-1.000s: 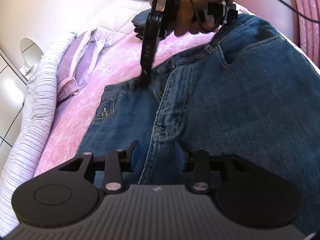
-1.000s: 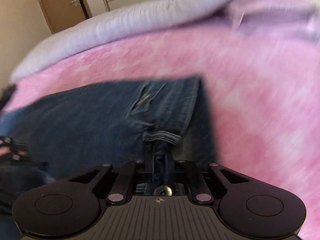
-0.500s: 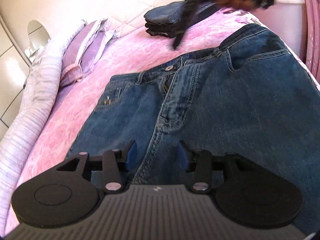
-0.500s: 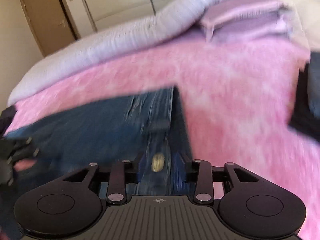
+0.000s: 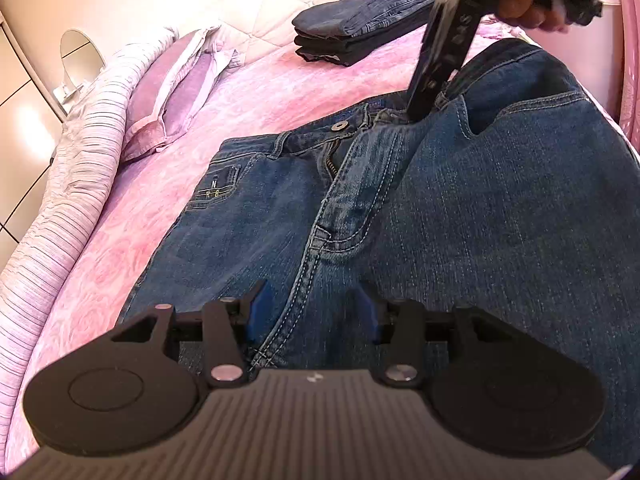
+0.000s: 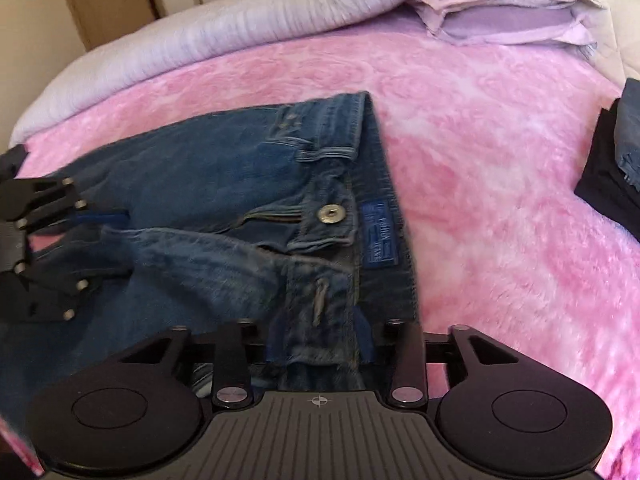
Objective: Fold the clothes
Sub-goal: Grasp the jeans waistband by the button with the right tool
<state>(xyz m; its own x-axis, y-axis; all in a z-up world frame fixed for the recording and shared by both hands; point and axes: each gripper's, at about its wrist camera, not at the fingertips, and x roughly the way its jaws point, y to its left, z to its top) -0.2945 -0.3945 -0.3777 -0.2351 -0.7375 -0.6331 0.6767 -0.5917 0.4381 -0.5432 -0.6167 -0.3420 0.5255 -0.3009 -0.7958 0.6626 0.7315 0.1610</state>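
Observation:
Blue jeans (image 5: 480, 200) lie front up on a pink bedspread (image 5: 300, 80), fly undone, metal button (image 6: 331, 214) showing. My left gripper (image 5: 311, 312) rests low at the crotch, its blue pads apart with the seam running between them; in the right wrist view the left gripper (image 6: 116, 246) is at the left edge. A hand holds my right gripper (image 5: 420, 110) tip-down on the waistband, right of the button. The right gripper's (image 6: 319, 340) jaws are opening, and a stretch of waistband on the jeans (image 6: 200, 168) lies between the pads, unpressed.
A stack of folded dark clothes (image 5: 360, 28) sits near the quilted headboard, also at the right wrist view's right edge (image 6: 616, 168). A lilac pillow (image 5: 172, 88) and a striped bolster (image 5: 68, 184) line the bed's far side. Bare bedspread (image 6: 500, 160) stretches beyond the waistband.
The right gripper let go of the waistband near the fly, its jaws spread, and it shifted sideways along the waistband past the button. The left gripper stayed at the crotch.

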